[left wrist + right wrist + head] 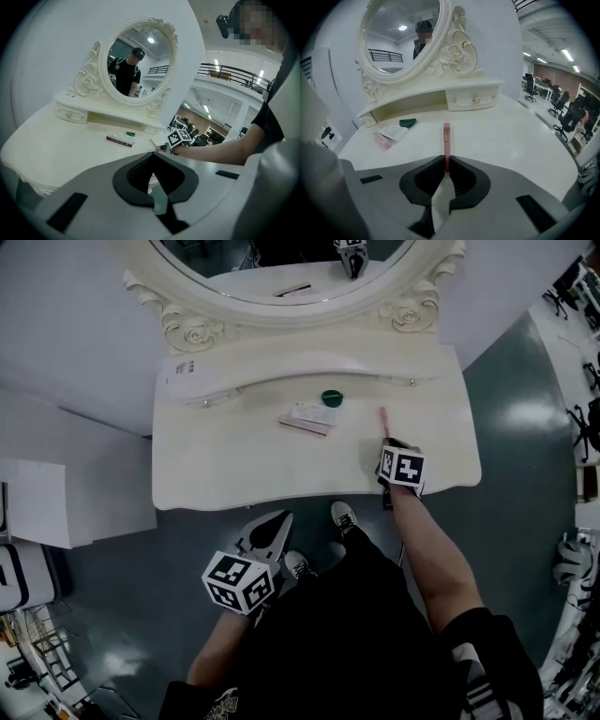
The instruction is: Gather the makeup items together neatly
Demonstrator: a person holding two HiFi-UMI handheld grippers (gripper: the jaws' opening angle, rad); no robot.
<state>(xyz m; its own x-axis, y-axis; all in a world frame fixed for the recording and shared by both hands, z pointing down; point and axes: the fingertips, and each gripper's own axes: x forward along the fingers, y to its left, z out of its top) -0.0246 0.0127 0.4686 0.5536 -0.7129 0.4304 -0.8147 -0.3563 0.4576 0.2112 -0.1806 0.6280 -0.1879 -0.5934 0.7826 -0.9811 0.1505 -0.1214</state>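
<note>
Your right tool (446, 165) is clenched on the near end of the slim pink stick (446, 136), which seems to rest on the desk (511, 136), apart from the flat palette (391, 133) and the green round piece (408, 123). The stick looks light, stiff and smooth, so it may swivel; gripping nearer mid-length would steady it. Your left tool (153, 164) hangs closed on nothing.

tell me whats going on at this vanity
A person works at a white vanity with a gripper in each hand. The right gripper is shut on a pink stick down at the tabletop. The left gripper is shut and empty, held off the front edge. A flat box and a green pot sit together near the mirror, apart from the stick.
</note>
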